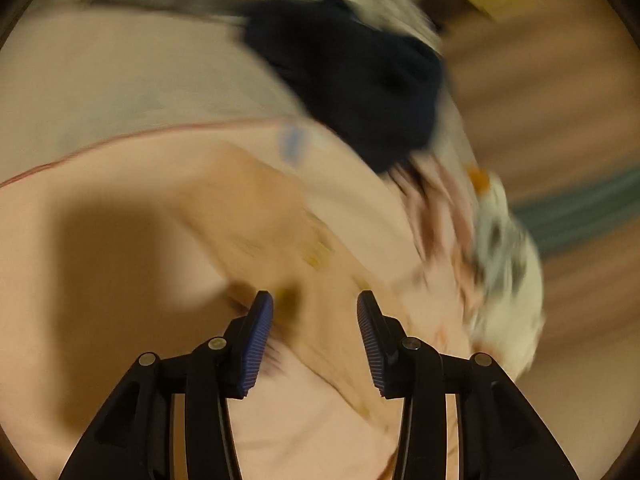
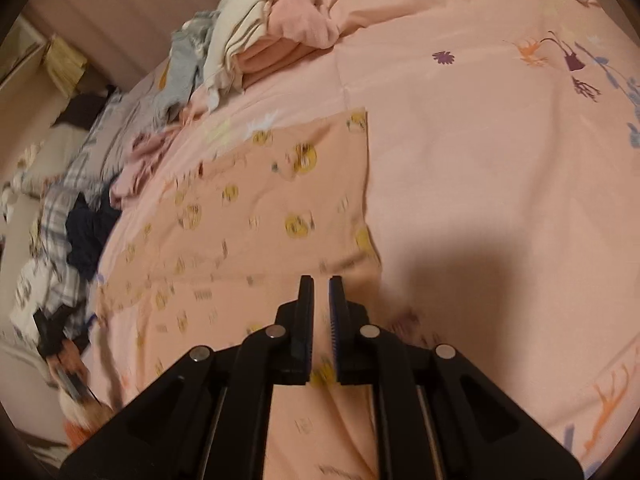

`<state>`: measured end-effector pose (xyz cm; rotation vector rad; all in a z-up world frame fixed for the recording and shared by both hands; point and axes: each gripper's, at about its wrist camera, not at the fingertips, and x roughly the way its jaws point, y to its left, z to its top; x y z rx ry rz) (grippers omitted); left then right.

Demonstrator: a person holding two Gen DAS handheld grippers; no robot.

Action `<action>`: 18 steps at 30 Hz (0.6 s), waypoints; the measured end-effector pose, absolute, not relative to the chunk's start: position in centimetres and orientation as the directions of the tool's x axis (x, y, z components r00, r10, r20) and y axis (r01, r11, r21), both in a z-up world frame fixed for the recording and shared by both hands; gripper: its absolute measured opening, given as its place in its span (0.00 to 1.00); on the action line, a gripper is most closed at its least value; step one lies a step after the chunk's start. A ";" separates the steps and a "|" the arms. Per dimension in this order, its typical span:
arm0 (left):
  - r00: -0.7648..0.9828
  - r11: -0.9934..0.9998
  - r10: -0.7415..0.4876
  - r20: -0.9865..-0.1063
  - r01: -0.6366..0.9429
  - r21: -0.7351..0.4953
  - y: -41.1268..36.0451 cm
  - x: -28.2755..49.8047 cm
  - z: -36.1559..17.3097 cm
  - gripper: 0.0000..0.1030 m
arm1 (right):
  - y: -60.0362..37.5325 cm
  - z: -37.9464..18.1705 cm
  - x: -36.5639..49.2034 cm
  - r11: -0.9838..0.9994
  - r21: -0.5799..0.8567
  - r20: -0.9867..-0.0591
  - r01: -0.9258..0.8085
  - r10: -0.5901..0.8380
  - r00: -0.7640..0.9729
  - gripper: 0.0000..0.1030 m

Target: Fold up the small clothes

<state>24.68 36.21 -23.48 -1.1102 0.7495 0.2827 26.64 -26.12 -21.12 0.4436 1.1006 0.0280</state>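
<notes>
Your left view is blurred: a pink bedsheet (image 1: 100, 240) with a dark garment (image 1: 352, 80) heaped at its edge. Your left gripper (image 1: 315, 312) hangs released over the peach printed cloth (image 1: 256, 208).

Right view: that cloth (image 2: 256, 208) lies flat, seemingly folded once. Your right gripper (image 2: 321, 300) is nearly clenched, pinching nothing visible. An unfolded pile (image 2: 240, 40) waits beyond.

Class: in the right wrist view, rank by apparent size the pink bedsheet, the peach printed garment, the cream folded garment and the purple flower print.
1. pink bedsheet
2. peach printed garment
3. cream folded garment, though it lies farther from the camera, so its true size is unsure
4. purple flower print
</notes>
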 end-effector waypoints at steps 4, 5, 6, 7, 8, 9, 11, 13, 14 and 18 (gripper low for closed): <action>0.711 0.343 -0.136 -0.690 -0.619 -0.706 39.1 23.6 -26.3 0.40 | -26.5 -22.3 24.7 0.945 0.267 -0.902 0.188 0.177 0.393 0.11; 0.718 0.331 -0.160 -0.678 -0.608 -0.722 39.2 23.8 -26.7 0.40 | -26.5 -22.5 24.4 0.951 0.243 -0.912 0.189 0.158 0.378 0.11; 0.727 0.335 -0.182 -0.662 -0.587 -0.737 39.2 24.0 -26.9 0.40 | -26.5 -22.7 24.1 0.955 0.226 -0.919 0.193 0.143 0.368 0.11; 0.719 0.363 -0.210 -0.662 -0.572 -0.736 38.7 24.8 -27.1 0.40 | -26.7 -22.8 23.7 0.957 0.217 -0.922 0.194 0.136 0.362 0.11; 0.708 0.374 -0.204 -0.676 -0.582 -0.722 38.7 25.0 -27.0 0.40 | -26.6 -22.9 23.7 0.957 0.213 -0.925 0.196 0.133 0.357 0.11; 0.709 0.372 -0.194 -0.678 -0.586 -0.719 38.7 25.4 -27.0 0.40 | -26.6 -22.9 23.7 0.956 0.216 -0.925 0.197 0.136 0.354 0.11; 0.733 0.329 -0.212 -0.647 -0.570 -0.753 38.7 25.9 -27.3 0.40 | -26.4 -22.8 24.1 0.957 0.211 -0.928 0.199 0.132 0.349 0.11; 0.736 0.315 -0.241 -0.633 -0.557 -0.768 39.0 26.6 -27.5 0.32 | -26.0 -22.5 24.3 0.964 0.187 -0.929 0.189 0.111 0.353 0.11; 0.721 0.339 -0.219 -0.657 -0.575 -0.744 39.5 27.1 -27.3 0.16 | -25.6 -22.4 24.4 0.967 0.180 -0.928 0.179 0.107 0.356 0.11; 0.654 0.475 -0.105 -0.749 -0.629 -0.616 38.3 27.7 -25.6 0.06 | -24.6 -21.9 24.4 0.976 0.166 -0.926 0.138 0.106 0.364 0.11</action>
